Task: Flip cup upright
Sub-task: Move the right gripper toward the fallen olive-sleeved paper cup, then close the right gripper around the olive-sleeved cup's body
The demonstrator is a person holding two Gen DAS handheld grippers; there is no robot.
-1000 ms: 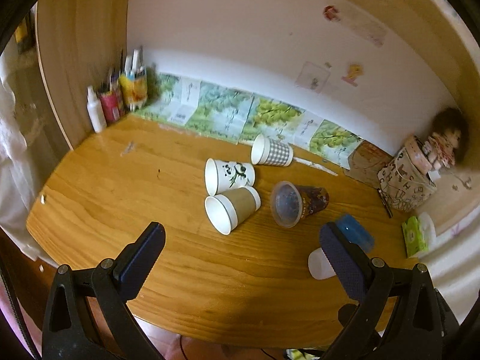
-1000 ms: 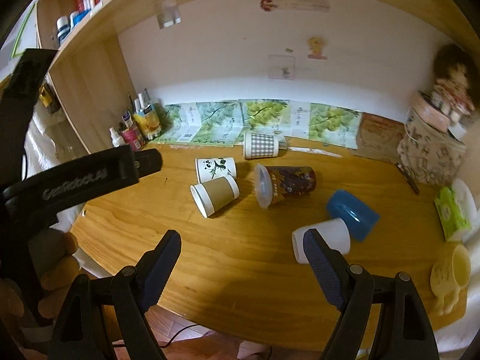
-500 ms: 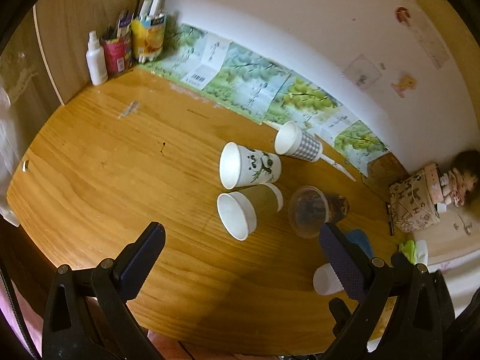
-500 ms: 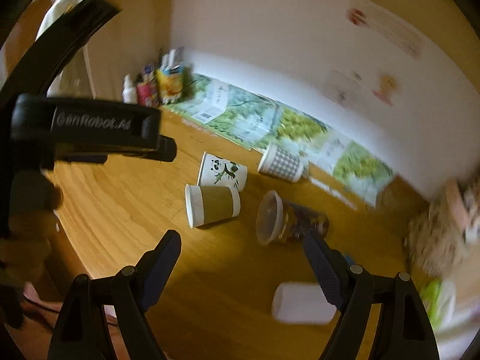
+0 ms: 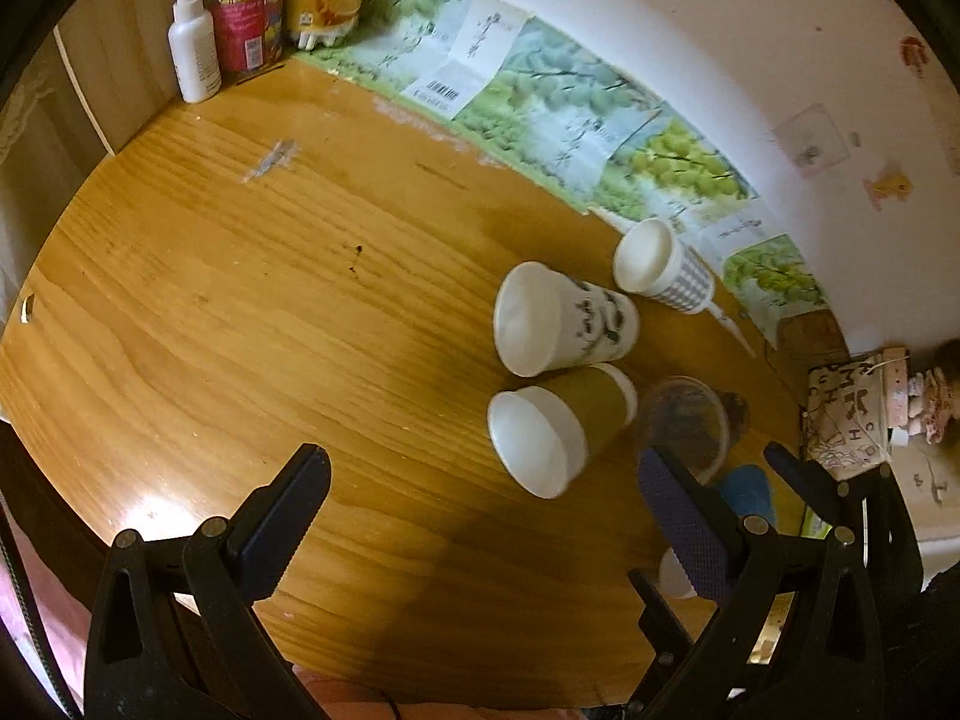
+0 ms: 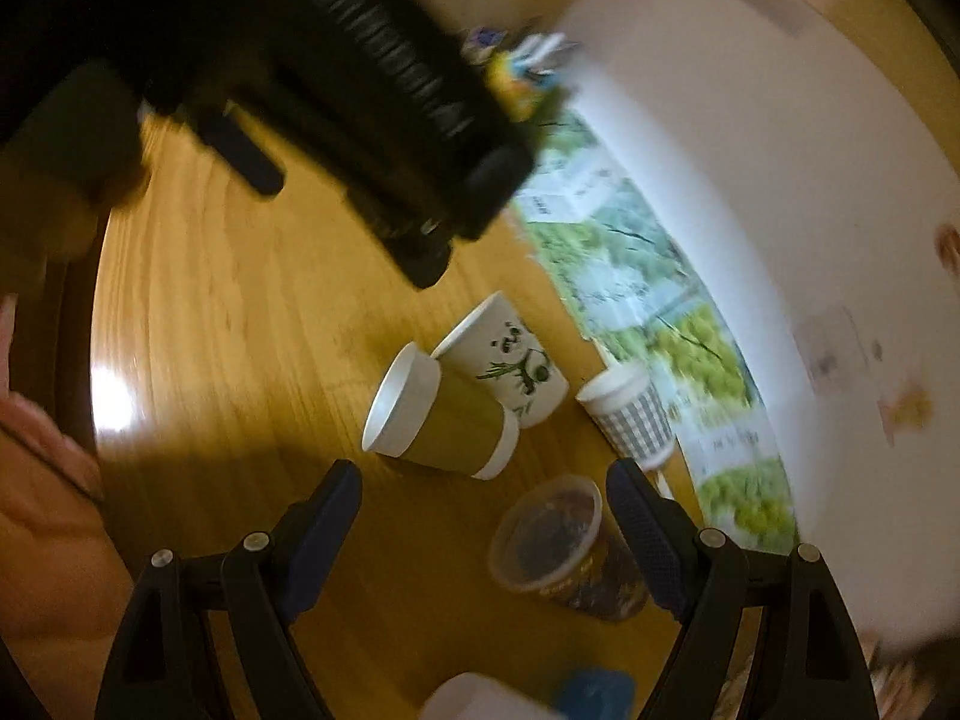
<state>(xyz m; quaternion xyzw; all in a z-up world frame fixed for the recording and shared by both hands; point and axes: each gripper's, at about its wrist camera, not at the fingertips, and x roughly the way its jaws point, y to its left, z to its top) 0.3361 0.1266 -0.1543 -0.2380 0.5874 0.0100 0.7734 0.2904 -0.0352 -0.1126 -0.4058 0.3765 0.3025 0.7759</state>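
Observation:
Several cups lie on their sides on the wooden desk: a brown-sleeved paper cup, a white panda cup, a grey checked cup and a clear plastic cup with a dark print. My left gripper is open and empty, above the desk just in front of the brown cup. My right gripper is open and empty, near the clear cup. A white cup and a blue cup lie at the bottom edge.
Bottles and cans stand in the back left corner. Green printed sheets line the back wall. A patterned box sits at the right. The left gripper's body fills the upper left of the right wrist view.
Both grippers have moved forward and lower toward the cups, which now look larger. The right wrist view has swung left and tilted; it is motion-blurred. No cup has moved.

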